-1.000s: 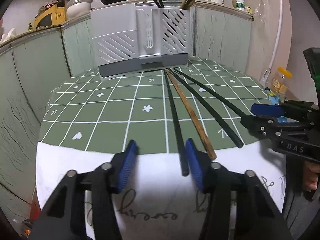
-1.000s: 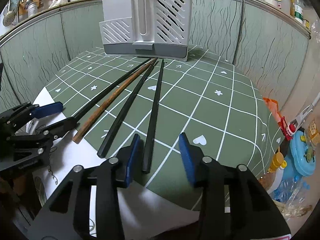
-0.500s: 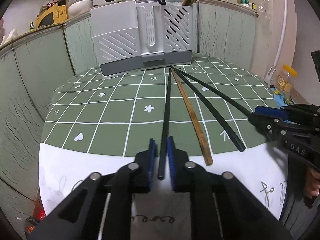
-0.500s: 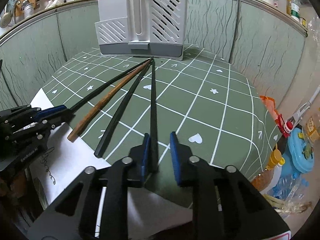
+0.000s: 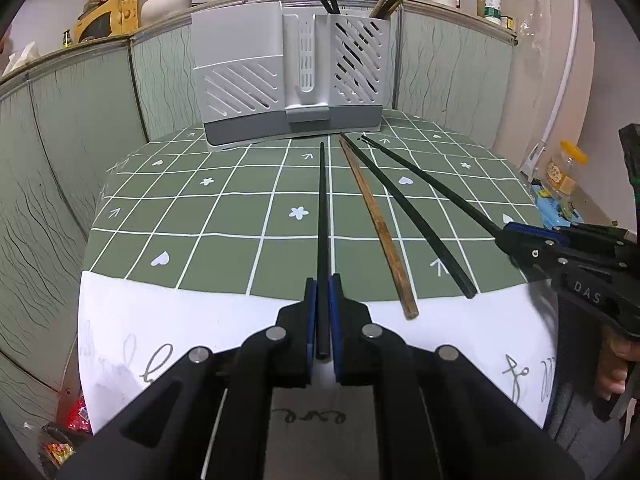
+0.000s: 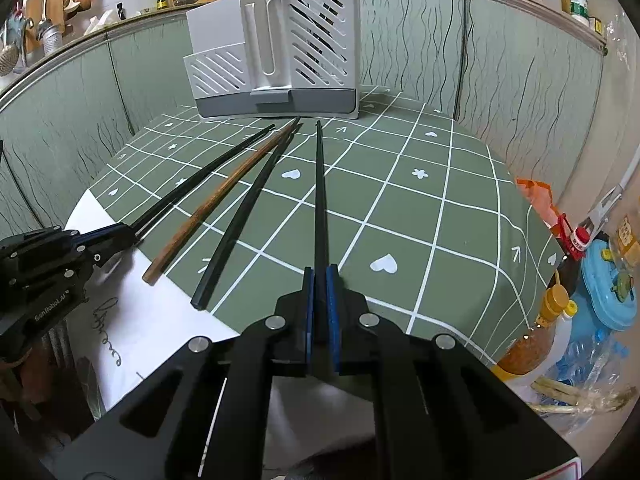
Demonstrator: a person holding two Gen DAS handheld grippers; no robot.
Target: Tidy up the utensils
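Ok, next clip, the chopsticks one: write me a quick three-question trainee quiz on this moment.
1. True or false: the left gripper and right gripper are each shut on a black chopstick.
2. How many chopsticks lie loose on the green cloth, held by neither gripper, and what colours?
A. one, brown
B. two, one brown and one black
C. three, all black
3. Which compartment of the grey utensil holder already has chopsticks standing in it, seen from the left wrist view?

Key:
1. True; the left-held chopstick and the right-held chopstick sit between closed pads.
2. B.
3. The tall right one.
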